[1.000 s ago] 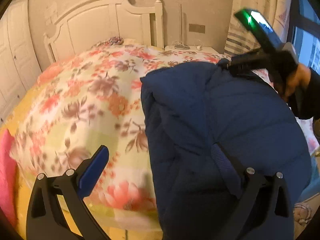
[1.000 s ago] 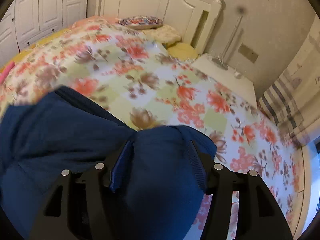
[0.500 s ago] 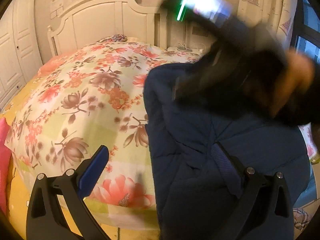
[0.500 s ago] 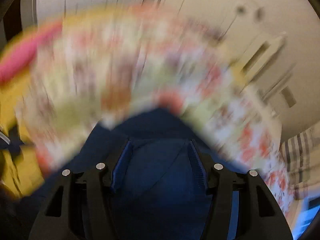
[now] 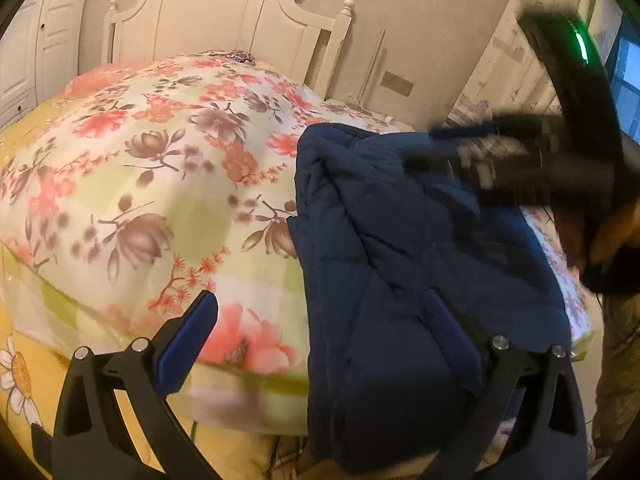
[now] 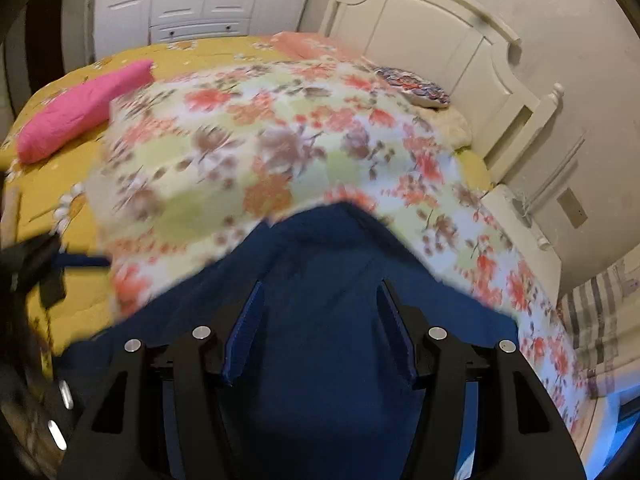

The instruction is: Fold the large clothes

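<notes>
A dark blue padded jacket (image 5: 408,264) lies folded on the floral quilt near the bed's near right edge; it also shows in the right wrist view (image 6: 320,320). My left gripper (image 5: 324,332) is open, its right finger over the jacket's near edge and its left finger over the quilt. My right gripper (image 6: 320,312) is open with both blue pads above the jacket, nothing held. In the left wrist view the right gripper (image 5: 460,148) hovers blurred over the jacket's far right part.
The floral quilt (image 5: 152,184) covers a bed with a white headboard (image 5: 224,28). A pink garment (image 6: 84,112) lies on the yellow sheet at the left. A small patterned pillow (image 6: 412,88) sits by the headboard. A white nightstand (image 6: 516,232) stands at the right.
My right gripper swung across and above the jacket, turning its view leftward over the bed. My left gripper drew back and down slightly. The jacket stayed in place.
</notes>
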### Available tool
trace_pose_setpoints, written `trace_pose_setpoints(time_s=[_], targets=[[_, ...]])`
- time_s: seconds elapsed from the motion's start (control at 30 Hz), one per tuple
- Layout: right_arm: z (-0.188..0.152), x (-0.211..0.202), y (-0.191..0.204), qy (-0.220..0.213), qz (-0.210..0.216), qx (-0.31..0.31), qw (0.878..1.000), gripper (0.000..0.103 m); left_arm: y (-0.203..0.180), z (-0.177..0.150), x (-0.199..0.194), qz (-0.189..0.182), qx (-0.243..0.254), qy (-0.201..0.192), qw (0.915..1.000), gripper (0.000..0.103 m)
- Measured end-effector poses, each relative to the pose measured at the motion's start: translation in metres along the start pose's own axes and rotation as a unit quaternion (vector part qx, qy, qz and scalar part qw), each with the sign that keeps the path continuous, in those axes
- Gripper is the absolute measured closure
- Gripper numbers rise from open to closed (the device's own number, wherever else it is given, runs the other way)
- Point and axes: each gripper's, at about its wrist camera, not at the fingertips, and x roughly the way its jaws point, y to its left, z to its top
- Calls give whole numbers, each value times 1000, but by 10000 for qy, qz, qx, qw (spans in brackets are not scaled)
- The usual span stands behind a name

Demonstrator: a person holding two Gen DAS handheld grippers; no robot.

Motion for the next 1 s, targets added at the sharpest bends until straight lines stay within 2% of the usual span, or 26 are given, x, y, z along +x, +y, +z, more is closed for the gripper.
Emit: trace_pose_setpoints(time_s=[0.07,0.13,0.2,0.23,0.3,0.37,0.43,0.47,0.53,0.6,0.67,0.77,0.83,0.9,0.97,1.0], targets=[[-17,8,7,115,-87,-109,9998,48,-10,-3,-5,191,307,-8,9993,2],[-28,15,2,-13,84,238,9997,48,-17,-8,-2,429,549,66,9975,2],[-26,11,-4,47,188,394,9990,48,-12,-10,2,360,421,199,9983,2],[-25,3,-2,59,96,350,9993,48,-9,-10,3,314,338,242,9986,2],[-33,-24,9,-190,-47,185,9996,48,-6,-12,2,285,309,252,9988,2],[-55,-58,17,-627,0,229,9978,48,-7,-13,2,315,384,217,9985,2],[-82,-79,19,-874,-53,397,9954,46,-7,-11,3,298,417,247,9984,2],[-100,-82,21,-881,-25,461,9950,46,-7,-9,3,281,430,280,9983,2],[-128,-64,25,-592,80,642,9961,45,-10,-1,3,270,540,403,9974,2],[-149,-60,23,-958,150,1039,9899,45,-16,11,1,347,672,508,9958,2],[-151,-62,24,-1041,110,1109,9883,45,-27,27,-11,404,802,260,9956,2],[-145,-60,26,-1036,68,992,9896,45,-53,59,-29,190,1063,-274,9938,2],[-147,-59,25,-1100,103,1039,9884,45,-72,78,-21,202,1332,-493,9897,2],[-152,-59,25,-1209,133,1129,9861,45,-83,87,11,442,1512,-184,9873,2],[-157,-63,27,-1315,67,1180,9842,45,-88,81,60,953,1748,523,9786,2],[-159,-64,28,-1349,35,1172,9839,45,-88,72,77,1017,1808,698,9758,2]])
